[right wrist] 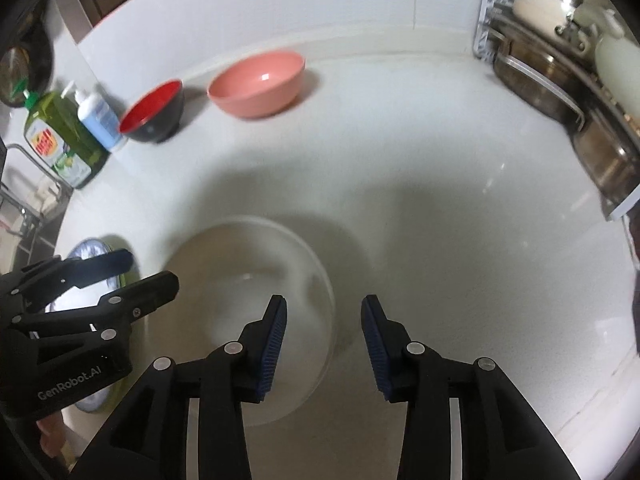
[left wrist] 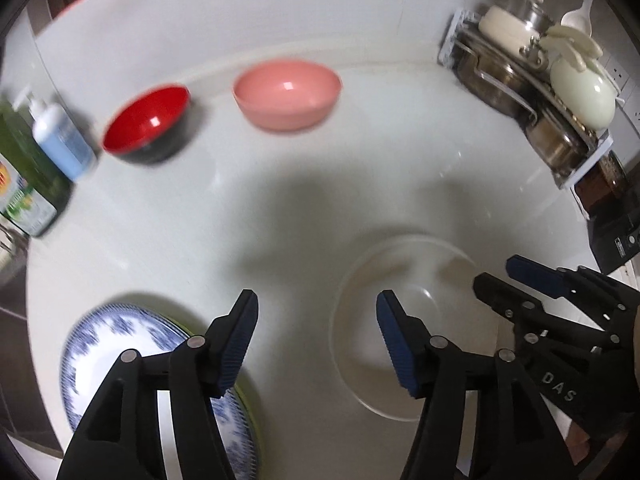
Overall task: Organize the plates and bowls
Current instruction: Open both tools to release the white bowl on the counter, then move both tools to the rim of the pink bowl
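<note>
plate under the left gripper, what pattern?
White plate with a blue floral rim pattern; clearest in the left wrist view.

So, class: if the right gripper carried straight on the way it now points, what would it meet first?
Most likely the clear glass bowl. The right gripper hangs open and empty, angled down, with the bowl's right rim under its left finger. Depth is unclear; it might just miss and land on the white counter.
</note>
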`<state>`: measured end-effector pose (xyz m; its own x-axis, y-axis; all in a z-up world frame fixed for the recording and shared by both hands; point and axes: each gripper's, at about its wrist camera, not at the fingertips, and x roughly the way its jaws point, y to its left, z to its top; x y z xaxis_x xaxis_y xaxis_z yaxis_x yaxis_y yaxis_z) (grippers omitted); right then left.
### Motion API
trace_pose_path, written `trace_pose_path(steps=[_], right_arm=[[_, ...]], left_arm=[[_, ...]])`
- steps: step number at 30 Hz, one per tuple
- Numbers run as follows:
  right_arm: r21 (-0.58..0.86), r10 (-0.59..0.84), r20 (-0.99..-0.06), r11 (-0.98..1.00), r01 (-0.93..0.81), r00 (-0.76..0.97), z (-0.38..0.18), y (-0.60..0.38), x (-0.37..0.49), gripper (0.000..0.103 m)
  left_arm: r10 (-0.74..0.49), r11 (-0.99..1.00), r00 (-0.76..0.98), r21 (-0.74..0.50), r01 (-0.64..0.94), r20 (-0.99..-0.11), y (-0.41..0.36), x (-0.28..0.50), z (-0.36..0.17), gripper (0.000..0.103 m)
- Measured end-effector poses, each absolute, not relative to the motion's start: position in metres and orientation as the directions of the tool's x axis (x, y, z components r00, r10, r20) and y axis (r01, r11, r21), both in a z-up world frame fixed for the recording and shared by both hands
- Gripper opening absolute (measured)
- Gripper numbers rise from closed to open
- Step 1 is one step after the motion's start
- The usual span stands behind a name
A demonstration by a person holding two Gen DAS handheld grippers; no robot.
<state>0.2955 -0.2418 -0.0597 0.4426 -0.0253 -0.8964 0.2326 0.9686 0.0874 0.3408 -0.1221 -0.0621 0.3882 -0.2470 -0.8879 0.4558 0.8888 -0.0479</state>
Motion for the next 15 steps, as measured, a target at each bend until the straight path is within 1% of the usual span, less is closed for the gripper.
trace_pose_path(steps=[2, 3, 15], right_arm=[[0.08, -0.038, -0.885, 0.969, 0.232, 0.464, -0.049, -0.241, 0.298, 0.04], [0.078, -0.041, -0.882, 0.97, 0.232, 0.469, -0.045, -0.24, 0.3, 0.042], [0.041, -0.06, -0.85, 0.983, 0.178, 0.523, -0.013, -0.231, 0.344, 0.043]], left_arm=[[-0.247, 0.892, 0.414, -0.039, 0.45, -0.876, -0.118, 0.346, -0.053, 0.066], [-0.25, 0.894, 0.423, -0.04, 0.446, -0.871, -0.116, 0.349, -0.049, 0.067], [-0.21, 0.922, 0.478, -0.01, 0.386, -0.853, -0.099, 0.388, -0.031, 0.067]])
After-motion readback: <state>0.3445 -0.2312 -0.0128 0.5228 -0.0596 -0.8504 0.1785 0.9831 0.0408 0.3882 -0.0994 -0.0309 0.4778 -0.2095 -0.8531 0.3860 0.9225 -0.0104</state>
